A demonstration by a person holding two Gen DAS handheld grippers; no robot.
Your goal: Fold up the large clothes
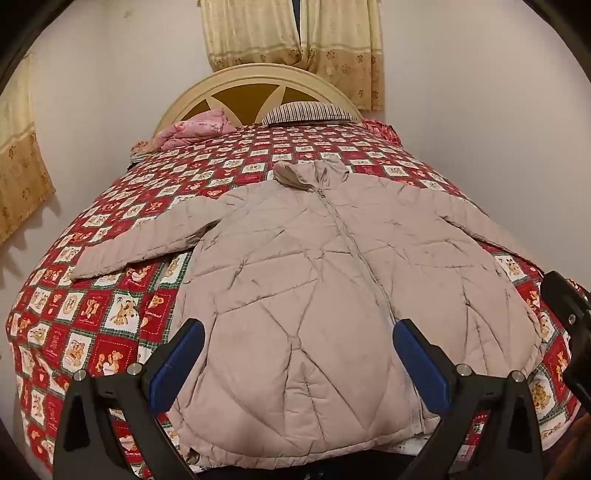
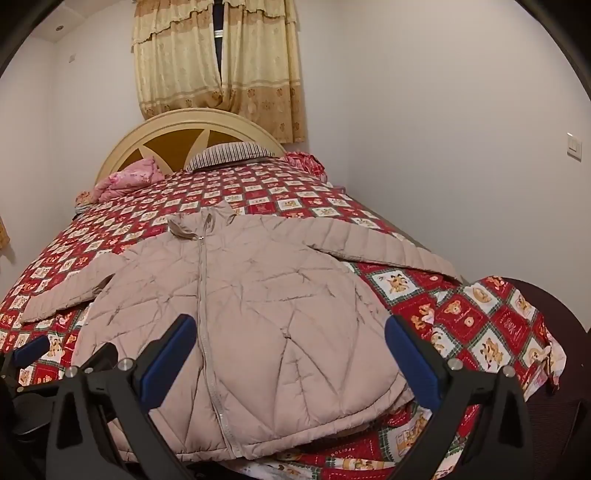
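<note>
The jacket [image 1: 314,266] lies flat, front up, on the bedspread [image 1: 88,306] near the foot of the bed, collar toward the headboard [image 1: 255,79], sleeves spread to either side, with two pillows [image 1: 310,112] behind it against the headboard and curtains [image 1: 291,33] above.
</note>
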